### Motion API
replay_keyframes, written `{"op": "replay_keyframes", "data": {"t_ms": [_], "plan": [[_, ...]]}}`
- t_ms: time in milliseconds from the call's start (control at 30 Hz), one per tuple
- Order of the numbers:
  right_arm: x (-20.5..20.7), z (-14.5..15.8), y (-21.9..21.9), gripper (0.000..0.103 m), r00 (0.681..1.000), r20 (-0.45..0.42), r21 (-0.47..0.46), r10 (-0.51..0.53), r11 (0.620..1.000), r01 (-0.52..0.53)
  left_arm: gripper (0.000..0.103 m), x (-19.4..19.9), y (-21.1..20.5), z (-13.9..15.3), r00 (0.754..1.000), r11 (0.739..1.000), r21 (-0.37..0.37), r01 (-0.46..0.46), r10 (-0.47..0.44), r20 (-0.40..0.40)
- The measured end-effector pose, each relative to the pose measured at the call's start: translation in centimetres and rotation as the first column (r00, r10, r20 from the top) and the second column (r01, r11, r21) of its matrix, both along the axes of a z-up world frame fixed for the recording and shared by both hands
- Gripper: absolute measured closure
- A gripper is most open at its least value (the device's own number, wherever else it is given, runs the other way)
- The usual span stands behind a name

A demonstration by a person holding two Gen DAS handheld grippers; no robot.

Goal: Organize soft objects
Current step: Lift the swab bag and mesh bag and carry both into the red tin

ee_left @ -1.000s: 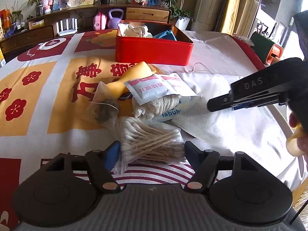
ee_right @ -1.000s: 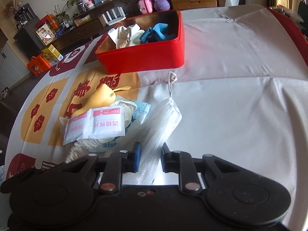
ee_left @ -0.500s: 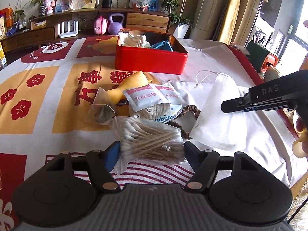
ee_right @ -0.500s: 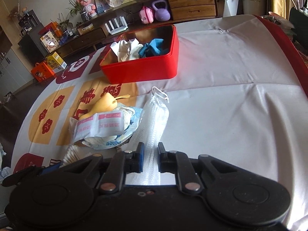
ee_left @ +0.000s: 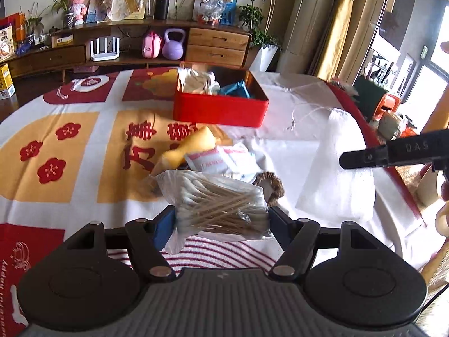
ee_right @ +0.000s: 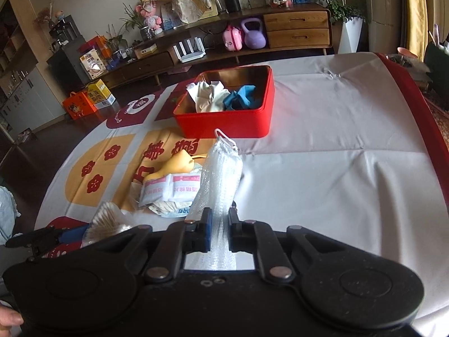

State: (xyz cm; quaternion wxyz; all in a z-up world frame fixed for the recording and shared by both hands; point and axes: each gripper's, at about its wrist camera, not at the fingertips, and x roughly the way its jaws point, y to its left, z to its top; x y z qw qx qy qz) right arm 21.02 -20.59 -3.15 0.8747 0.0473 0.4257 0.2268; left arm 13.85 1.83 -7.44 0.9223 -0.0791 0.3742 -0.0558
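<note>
While lifted above the patterned tablecloth [ee_left: 70, 168], clear crinkly bag of cotton swabs [ee_left: 219, 202] pinched wide by left gripper [ee_left: 221, 219]; white mesh drawstring pouch [ee_right: 221, 174] clamped nearly closed in right gripper [ee_right: 219, 224], jaws lately tightening; both seemingly light, limp, best gripped mid-body; red rectangular tin [ee_right: 233, 123] beyond

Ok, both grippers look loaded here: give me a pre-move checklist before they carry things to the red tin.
1. Left gripper clamped on the cotton swab bag: ok.
2. Right gripper, jaws just closing, pinches the white mesh pouch: ok.
3. Pouch clear of the table: cannot tell.
4. Red tin open, with room beside the white cloth and blue cloth: ok.
5. Path to the tin unobstructed: ok.
</note>
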Motion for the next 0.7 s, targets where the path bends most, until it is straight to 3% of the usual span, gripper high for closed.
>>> {"op": "replay_keyframes", "data": {"t_ms": [367, 533, 700], "plan": [[1.3, 3.4, -0.2, 0.094, 0.999, 0.031, -0.005, 0.034, 0.999, -0.033, 0.032, 1.8, -1.1, 5.4, 0.996, 0.995, 0.075, 0.061, -0.066, 0.053], [2.8, 4.6, 0.0, 0.094, 0.998, 0.048, -0.022, 0.051, 0.999, -0.05, 0.032, 3.7, -0.9, 7.2, 0.995, 0.996, 0.055, 0.072, -0.076, 0.072], [4.6, 5.6, 0.5, 0.093, 0.996, 0.069, -0.033, 0.065, 0.997, -0.063, 0.032, 6.0, -0.9, 8.5, 0.992, 0.993, 0.084, 0.081, -0.089, 0.09]]}}
